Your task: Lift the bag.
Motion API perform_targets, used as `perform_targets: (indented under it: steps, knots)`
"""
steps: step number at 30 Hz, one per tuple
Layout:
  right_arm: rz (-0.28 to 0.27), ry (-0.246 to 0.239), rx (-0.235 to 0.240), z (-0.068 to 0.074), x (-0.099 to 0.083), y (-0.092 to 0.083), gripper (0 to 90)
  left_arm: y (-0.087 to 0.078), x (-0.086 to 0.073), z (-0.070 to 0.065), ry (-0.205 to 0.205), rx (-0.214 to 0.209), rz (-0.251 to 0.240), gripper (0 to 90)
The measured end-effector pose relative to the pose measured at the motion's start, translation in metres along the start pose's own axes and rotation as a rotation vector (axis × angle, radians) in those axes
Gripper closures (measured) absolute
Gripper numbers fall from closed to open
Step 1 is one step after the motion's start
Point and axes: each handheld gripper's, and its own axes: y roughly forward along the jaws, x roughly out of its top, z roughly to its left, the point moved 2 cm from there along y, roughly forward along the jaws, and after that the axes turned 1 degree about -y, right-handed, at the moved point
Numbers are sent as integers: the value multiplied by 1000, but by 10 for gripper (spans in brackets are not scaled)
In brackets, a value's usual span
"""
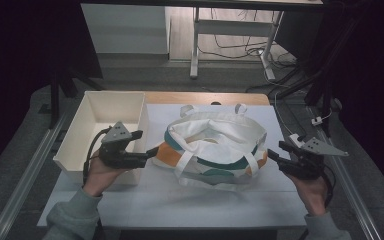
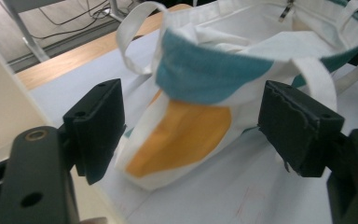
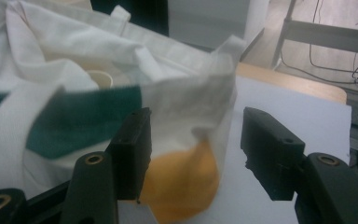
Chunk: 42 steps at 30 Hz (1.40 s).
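A white cloth tote bag [image 1: 215,145] with teal and orange patches stands open in the middle of the table, its handles flopped over its sides. My left gripper [image 1: 147,143] is at the bag's left end. In the left gripper view its jaws [image 2: 196,130] stand open and apart from the bag [image 2: 200,79], whose orange corner lies beyond the gap. My right gripper [image 1: 276,150] is at the bag's right end, also open [image 3: 198,149]. The bag's right corner [image 3: 74,93] sits just ahead of its jaws, untouched. A pale round rim [image 3: 100,77] shows inside the bag.
An open white box [image 1: 70,140] stands at the table's left, right behind my left hand. A white sheet [image 1: 180,200] covers the wooden tabletop [image 1: 205,97]. Beyond the table are desk legs [image 1: 195,50] and cables [image 1: 240,50] on the floor.
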Motion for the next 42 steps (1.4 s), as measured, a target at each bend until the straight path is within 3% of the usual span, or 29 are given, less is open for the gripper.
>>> perform_targets:
  steps: [10,22,30,42]
  knots:
    - [65,-25,-1,7,-28,2,437,-18,-36,9,-58,31,28,199]
    - [113,-58,13,13,-50,11,435,-10,-73,14,-121,11,97,195]
    - [155,-78,25,16,-61,19,433,-4,-81,15,-130,3,122,194]
    - [149,-82,26,16,-60,19,433,-3,-81,14,-127,4,126,194]
